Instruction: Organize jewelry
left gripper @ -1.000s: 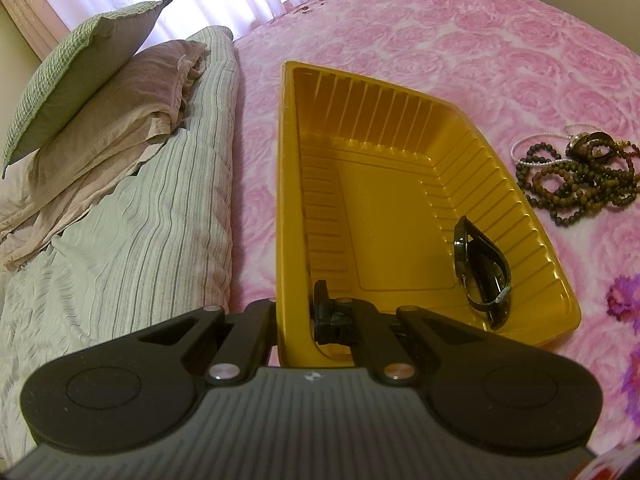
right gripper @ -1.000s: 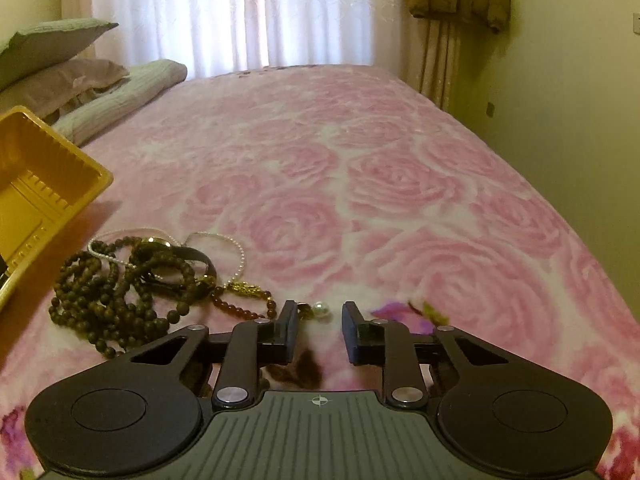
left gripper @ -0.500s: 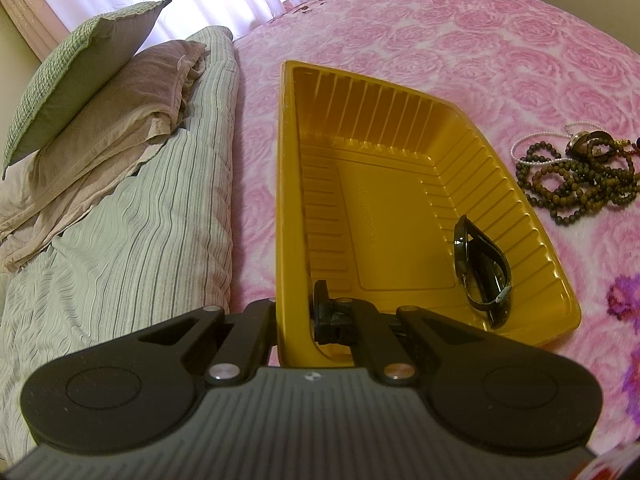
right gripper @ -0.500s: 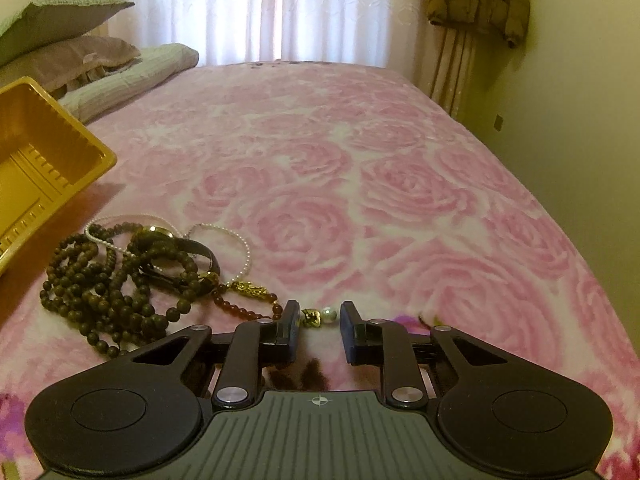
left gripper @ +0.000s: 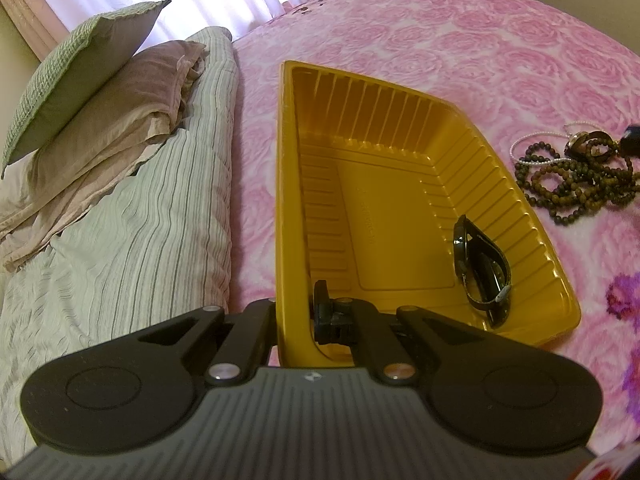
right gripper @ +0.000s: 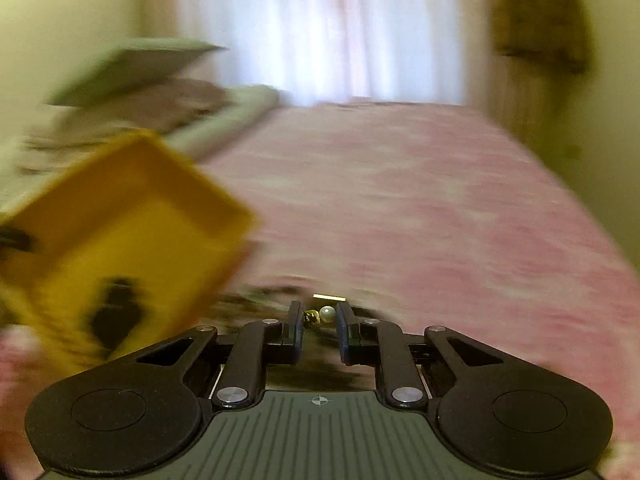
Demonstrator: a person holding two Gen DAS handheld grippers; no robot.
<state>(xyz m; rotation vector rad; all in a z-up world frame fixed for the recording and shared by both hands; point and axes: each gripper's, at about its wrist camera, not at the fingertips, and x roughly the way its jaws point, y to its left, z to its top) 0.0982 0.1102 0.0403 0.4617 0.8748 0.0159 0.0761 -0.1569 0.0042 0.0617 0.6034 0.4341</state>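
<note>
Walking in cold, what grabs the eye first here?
The bright yellow tray on the pink rose bedspread, a black watch lying in its near corner. The left tool pinches the tray's wall. To its right, a tangle of dark bead strands.

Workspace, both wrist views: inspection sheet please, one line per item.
Surface: pink rose-patterned bedspread.
Job's things: yellow tray holding a black wristwatch; bead bracelets pile beside the tray.
Clutter: nothing seen.
Grippers: left tool shut on the tray's near wall; right tool has just been closing, a pearl-and-gold piece between its fingers, contact unclear.
Cables: nothing seen.
Surroundings: stacked pillows, striped quilt, white curtains, hanging coat, blurred.
</note>
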